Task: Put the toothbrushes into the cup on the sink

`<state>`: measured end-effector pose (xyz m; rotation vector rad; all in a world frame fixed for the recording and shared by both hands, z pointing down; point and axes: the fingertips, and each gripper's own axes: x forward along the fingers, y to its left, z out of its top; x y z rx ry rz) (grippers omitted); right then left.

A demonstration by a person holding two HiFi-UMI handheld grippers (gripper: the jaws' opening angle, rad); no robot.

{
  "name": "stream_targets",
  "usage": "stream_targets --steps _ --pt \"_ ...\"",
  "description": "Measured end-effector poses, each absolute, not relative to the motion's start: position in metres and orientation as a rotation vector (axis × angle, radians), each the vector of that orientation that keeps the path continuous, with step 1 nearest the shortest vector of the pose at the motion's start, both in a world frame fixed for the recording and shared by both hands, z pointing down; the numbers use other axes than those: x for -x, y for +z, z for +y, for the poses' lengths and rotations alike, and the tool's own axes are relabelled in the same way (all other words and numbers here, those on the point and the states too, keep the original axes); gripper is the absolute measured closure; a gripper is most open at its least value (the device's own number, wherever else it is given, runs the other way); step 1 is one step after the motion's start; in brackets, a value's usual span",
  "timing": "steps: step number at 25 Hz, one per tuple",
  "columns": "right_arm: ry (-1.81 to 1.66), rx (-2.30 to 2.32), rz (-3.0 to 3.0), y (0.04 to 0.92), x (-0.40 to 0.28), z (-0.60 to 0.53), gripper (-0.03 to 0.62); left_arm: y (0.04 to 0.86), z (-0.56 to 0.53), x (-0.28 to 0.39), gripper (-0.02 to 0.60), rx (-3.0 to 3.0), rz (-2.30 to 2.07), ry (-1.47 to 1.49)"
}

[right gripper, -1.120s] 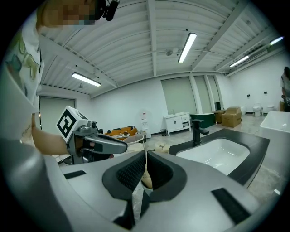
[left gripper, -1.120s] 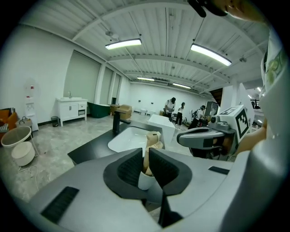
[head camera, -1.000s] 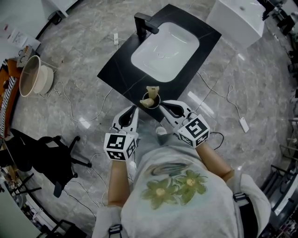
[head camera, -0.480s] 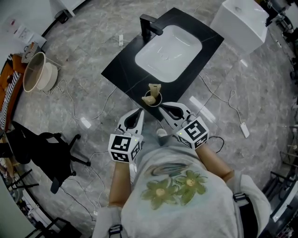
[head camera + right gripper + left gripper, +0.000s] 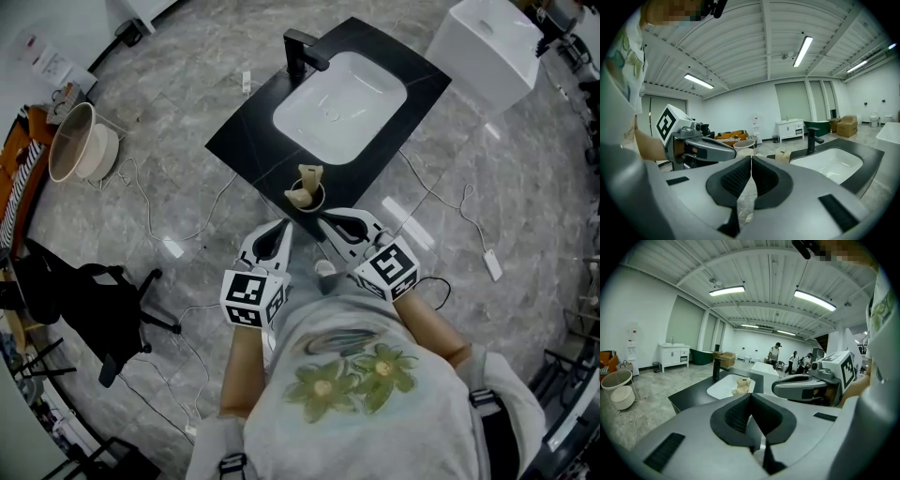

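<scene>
- Left tool (image 5: pixel 282 228) and right tool (image 5: pixel 325 218) are both clenched and empty.
- The cup (image 5: pixel 306 198) stands on the table's (image 5: pixel 246 141) near edge, just ahead between both tips.
- Apparent toothbrushes (image 5: pixel 309 174) stand upright in it.

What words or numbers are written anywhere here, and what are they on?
No text here can be read.
On the left gripper and the right gripper: cubes with black-and-white square patterns, no letters.
On the shirt: a flower picture only, no words.
On the papers at the head view's top left: print too small to read.
</scene>
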<state>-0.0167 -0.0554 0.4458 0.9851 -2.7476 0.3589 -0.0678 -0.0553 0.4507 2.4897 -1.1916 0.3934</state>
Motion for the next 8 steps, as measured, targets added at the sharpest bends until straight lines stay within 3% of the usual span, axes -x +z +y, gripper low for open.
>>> stream_targets --steps 8 --pt "0.362 -0.989 -2.744 0.4468 0.0124 -0.0479 0.549 0.4491 -0.0495 0.0616 0.563 -2.494 -1.188 0.386"
